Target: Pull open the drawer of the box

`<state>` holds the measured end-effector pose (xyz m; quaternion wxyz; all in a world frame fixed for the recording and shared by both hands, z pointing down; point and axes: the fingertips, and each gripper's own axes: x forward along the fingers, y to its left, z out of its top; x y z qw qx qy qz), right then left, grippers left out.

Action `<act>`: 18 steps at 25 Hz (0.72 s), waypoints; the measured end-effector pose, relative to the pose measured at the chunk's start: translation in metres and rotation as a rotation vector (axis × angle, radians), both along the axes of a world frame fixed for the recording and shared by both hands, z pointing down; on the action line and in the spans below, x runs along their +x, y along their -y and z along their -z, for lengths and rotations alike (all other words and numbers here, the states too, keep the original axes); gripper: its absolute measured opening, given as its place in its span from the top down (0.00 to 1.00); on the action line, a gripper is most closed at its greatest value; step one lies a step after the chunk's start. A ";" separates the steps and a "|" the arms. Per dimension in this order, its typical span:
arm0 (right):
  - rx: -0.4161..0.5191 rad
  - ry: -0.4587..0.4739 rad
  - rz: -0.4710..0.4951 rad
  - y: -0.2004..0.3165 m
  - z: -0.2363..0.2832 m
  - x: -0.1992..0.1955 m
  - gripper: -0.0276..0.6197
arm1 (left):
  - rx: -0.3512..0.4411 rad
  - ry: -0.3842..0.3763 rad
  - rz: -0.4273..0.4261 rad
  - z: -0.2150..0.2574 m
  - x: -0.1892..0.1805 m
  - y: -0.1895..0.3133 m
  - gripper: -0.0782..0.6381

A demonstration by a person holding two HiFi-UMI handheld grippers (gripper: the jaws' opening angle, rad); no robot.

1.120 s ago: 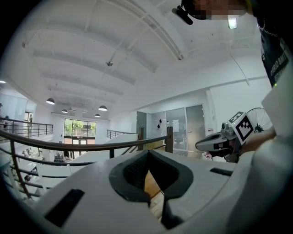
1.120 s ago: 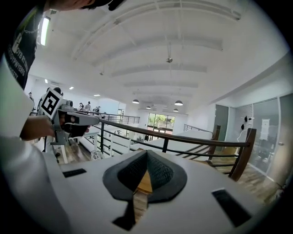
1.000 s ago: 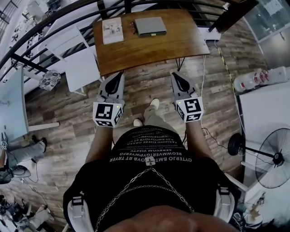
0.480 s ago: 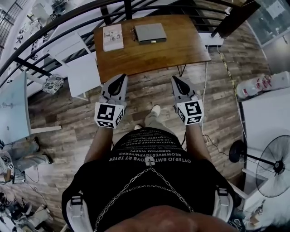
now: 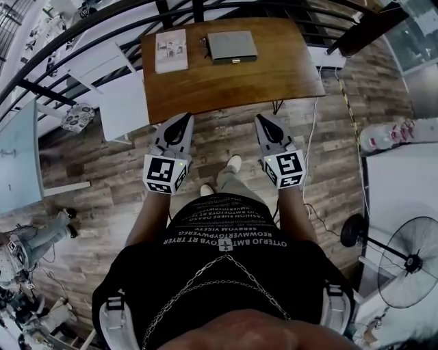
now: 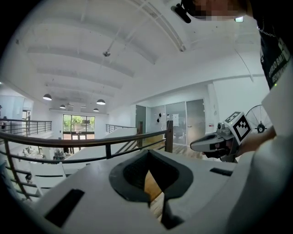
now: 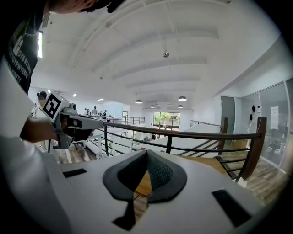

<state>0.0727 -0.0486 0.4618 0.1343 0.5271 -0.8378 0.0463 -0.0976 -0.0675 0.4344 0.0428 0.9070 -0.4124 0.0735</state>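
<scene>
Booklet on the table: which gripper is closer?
Left. The left gripper is short of the table, almost in line with the booklet; the right gripper is equally short but well off to its right.

the wooden table (image 5: 233, 78) is the mark. its near half is bare wood, open to reach from the near edge. along its far edge stand a grey box (image 5: 232, 46) and, to the left, a booklet (image 5: 171, 50), with a narrow gap between them. behind the table a dark railing (image 5: 163, 14) closes the way. a white chair (image 5: 125, 102) crowds the table's left side. the left gripper (image 5: 184, 118) and right gripper (image 5: 259, 119), both closed, hang just short of the table's near edge, well apart.
</scene>
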 end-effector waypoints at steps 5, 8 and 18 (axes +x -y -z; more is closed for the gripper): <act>-0.012 0.012 0.003 0.026 -0.001 0.008 0.96 | -0.002 -0.005 -0.001 -0.002 0.010 0.027 0.88; -0.012 0.009 0.016 0.043 0.001 0.007 0.96 | -0.011 -0.008 -0.007 -0.005 0.016 0.045 0.88; -0.033 0.016 0.034 0.089 -0.001 0.016 0.96 | -0.005 0.006 -0.054 0.000 0.047 0.088 0.88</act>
